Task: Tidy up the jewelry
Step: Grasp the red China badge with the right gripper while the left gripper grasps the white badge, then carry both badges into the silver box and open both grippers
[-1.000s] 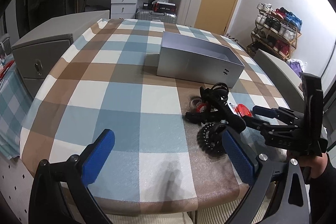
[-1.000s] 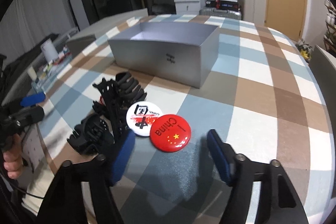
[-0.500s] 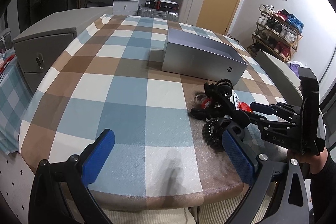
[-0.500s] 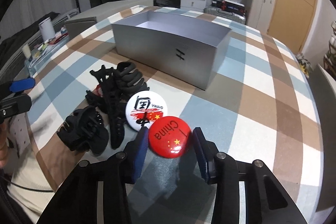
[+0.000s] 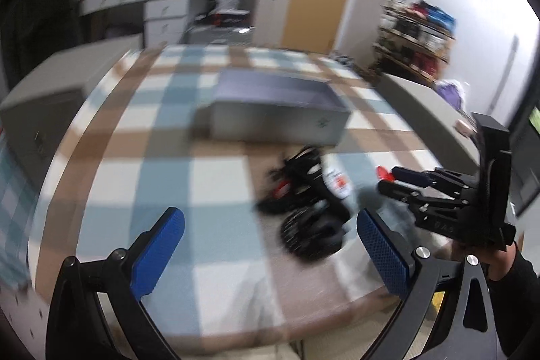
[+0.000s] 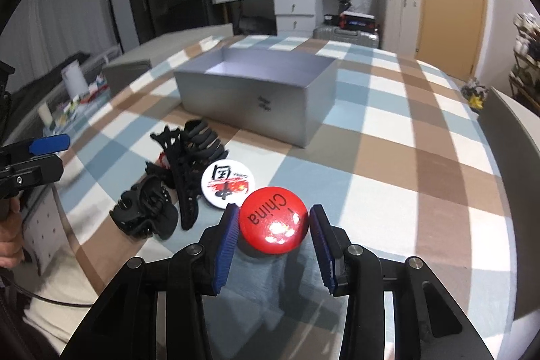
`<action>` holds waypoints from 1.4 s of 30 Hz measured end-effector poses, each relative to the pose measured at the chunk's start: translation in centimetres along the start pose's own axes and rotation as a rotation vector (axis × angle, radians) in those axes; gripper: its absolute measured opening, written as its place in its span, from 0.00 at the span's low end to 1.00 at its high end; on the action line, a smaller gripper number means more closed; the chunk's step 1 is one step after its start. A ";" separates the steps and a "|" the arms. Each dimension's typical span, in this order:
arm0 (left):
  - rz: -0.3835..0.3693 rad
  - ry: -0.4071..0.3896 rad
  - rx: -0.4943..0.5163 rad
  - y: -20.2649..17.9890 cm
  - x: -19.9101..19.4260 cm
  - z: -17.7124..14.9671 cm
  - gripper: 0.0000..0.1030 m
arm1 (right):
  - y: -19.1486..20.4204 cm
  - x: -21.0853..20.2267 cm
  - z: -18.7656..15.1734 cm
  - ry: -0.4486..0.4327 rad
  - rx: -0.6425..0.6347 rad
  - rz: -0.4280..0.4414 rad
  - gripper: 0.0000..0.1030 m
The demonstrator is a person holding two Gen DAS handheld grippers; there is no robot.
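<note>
The right tongs (image 6: 274,225) pinch the red China badge (image 6: 274,221) by its rim, lifted near the silver box (image 6: 256,97); a thin edge grip could let it slip. The left tongs (image 5: 266,245) gape wide, empty, before the box.

Red badge (image 6: 274,218) in my right tongs (image 6: 275,225): glossy, smooth, glare spots on its face. White badge (image 6: 226,184) also glossy. Hair clips (image 6: 168,188) look like matt black plastic. Box (image 6: 249,97) has a silvery satin finish, smooth walls, maybe coated card. Tablecloth (image 6: 388,157) is checked, faintly textured, matt. My pads (image 6: 224,245) are blue ribbed rubber-like; left tongs (image 5: 266,245) pads show a fine grid texture, with matt black plastic arms and shiny metal screws.
</note>
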State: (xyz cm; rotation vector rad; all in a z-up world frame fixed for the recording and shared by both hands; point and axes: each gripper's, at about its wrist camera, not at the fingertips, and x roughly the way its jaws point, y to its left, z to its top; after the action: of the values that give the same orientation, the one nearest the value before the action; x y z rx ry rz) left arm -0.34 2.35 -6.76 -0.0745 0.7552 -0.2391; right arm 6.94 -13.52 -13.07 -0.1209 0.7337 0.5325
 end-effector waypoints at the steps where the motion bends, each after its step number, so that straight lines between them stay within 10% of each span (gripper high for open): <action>1: -0.016 0.001 0.024 -0.6 0.2 0.5 0.97 | -0.3 -0.4 -0.1 -0.011 0.011 -0.002 0.40; 10: -0.060 0.052 0.414 -7.2 5.5 4.5 0.97 | -3.6 -3.5 -1.7 -0.088 0.109 -0.003 0.40; 17: -0.147 0.293 0.684 -9.4 11.8 4.7 0.93 | -5.0 -4.8 -2.9 -0.116 0.151 0.009 0.40; 32: -0.129 0.499 0.810 -9.4 15.1 4.2 0.73 | -5.6 -5.2 -3.6 -0.141 0.180 0.038 0.40; 42: -0.216 0.580 0.782 -9.6 14.9 4.1 0.36 | -5.3 -5.5 -3.5 -0.147 0.176 0.038 0.40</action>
State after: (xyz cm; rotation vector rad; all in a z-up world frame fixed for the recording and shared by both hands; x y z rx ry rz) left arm 11.14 -10.59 -12.29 0.6836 1.1806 -0.7676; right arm 4.09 -21.42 -12.39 0.0955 0.6372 0.5046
